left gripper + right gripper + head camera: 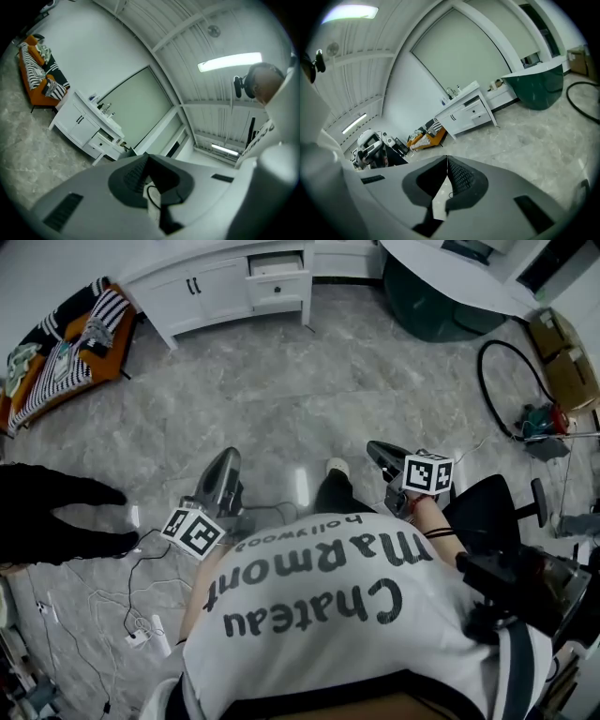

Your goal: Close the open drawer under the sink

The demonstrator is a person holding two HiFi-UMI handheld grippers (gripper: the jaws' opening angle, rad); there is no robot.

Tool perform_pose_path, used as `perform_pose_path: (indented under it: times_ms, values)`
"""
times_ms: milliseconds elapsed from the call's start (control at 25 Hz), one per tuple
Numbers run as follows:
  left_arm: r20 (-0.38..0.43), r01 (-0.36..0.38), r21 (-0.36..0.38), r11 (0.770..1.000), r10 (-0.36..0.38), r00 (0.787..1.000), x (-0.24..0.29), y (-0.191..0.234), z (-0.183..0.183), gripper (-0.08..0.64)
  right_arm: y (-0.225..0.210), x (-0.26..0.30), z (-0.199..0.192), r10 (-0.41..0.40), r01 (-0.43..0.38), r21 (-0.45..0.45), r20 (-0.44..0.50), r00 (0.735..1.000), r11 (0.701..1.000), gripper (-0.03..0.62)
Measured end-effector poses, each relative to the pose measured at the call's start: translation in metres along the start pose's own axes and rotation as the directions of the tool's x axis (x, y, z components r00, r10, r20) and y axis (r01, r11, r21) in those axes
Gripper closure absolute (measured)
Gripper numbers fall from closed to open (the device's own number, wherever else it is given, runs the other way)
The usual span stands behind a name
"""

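You hold the left gripper (228,457) and the right gripper (376,448) low in the centre of the frame. Each has its jaws pressed together on nothing, tips aimed up the frame across the grey marble floor (309,381). Well apart from both, at top centre, the drawer (279,279) stands pulled out of the white sink cabinet (202,292). An orange sofa (120,338) sits at upper left and a dark green counter base (427,310) at upper right.

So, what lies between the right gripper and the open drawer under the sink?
Only bare grey floor; the head view shows it from the right gripper up to the open drawer.
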State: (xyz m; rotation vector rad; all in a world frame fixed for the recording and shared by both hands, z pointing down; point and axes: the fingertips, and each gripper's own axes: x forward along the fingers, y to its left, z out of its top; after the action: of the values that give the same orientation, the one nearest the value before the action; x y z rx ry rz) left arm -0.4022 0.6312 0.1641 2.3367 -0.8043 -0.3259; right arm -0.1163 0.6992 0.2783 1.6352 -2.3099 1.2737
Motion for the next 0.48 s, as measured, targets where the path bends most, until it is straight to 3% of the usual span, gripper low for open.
perform_pose_path:
  times_ms: [200, 480]
  values:
    - [-0.013, -0.092, 0.057, 0.994, 0.093, 0.996, -0.003, 0.016, -0.007, 0.552, -0.005, 0.001, 0.011, -0.017, 0.019, -0.078, 0.022, 1.0, 0.997, 0.58]
    - [-0.003, -0.17, 0.052, 0.984, 0.17, 0.985, 0.062, 0.051, 0.02, 0.552, -0.037, 0.063, 0.093, 0.012, -0.019, -0.184, -0.04, 0.999, 0.983, 0.58]
